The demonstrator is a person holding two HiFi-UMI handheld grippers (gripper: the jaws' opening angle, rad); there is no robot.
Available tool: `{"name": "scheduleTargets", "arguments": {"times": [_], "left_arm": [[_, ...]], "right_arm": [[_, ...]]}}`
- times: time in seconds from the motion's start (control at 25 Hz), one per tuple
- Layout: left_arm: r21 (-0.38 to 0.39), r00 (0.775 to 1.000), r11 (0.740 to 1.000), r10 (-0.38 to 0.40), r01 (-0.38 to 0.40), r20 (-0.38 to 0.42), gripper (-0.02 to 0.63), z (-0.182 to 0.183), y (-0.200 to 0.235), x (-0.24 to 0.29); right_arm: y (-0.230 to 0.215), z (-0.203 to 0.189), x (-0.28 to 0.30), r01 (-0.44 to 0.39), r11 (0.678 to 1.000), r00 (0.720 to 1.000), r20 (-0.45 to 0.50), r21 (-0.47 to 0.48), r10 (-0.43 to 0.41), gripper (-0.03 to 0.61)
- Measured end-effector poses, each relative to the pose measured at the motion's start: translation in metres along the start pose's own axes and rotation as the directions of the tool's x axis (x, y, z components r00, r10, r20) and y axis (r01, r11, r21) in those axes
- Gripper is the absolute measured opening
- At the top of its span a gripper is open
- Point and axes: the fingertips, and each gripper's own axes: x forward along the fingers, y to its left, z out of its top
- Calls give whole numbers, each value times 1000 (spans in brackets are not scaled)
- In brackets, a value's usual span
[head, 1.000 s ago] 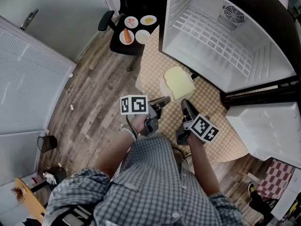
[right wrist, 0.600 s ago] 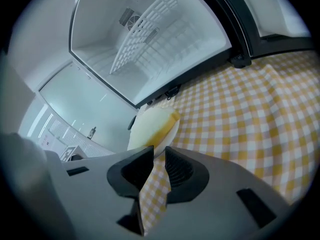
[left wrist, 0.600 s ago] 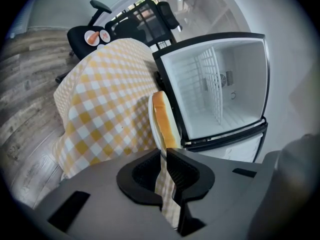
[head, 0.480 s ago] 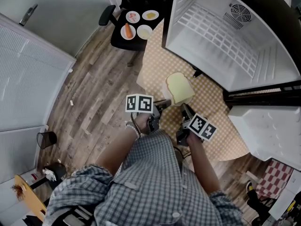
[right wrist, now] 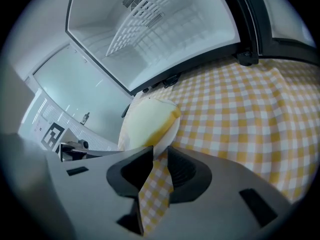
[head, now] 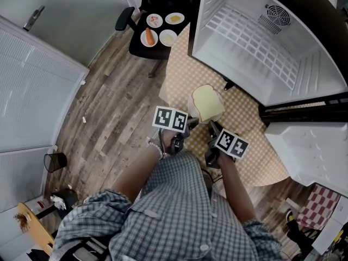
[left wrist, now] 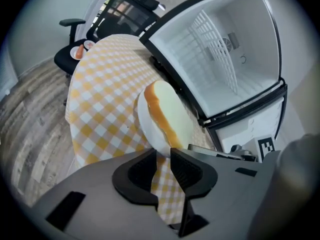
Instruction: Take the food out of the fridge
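Left claw (left wrist: 162, 155) of mine is clenched on the near rim of a round white plate (head: 194, 109). My right claw (right wrist: 159, 156) is clamped on that same rim just beside it, so the two carry the plate together. On the plate lies a pale yellow slice of bread with a brown crust (head: 209, 101). I hold the plate outside the white fridge (head: 304, 64), in front of its open compartment with the white wire shelf (head: 244, 34). Below the plate is the yellow-and-white checked cloth (head: 247, 126) on which the fridge stands. Well apart, past the cloth's far edge, a black office chair (head: 142, 52) bears four small white dishes (head: 168, 37) of food, over the grey wood-plank floor (head: 109, 107).
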Motion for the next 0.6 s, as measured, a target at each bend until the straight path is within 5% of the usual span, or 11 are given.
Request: {"name": "scheduleTargets", "arguments": {"times": [0.28, 0.48, 0.6], "left_arm": [[86, 997, 995, 58, -53, -54, 115, -4, 1, -7], [152, 991, 979, 135, -134, 5, 114, 3, 15, -29], [221, 981, 957, 173, -187, 81, 14, 14, 15, -45]], "right_arm": [[-6, 10, -6, 21, 999, 1000, 17, -43, -21, 67], [-10, 20, -20, 30, 995, 998, 62, -92, -24, 67], [-4, 27, -31, 37, 980, 996, 85, -197, -20, 67]]}}
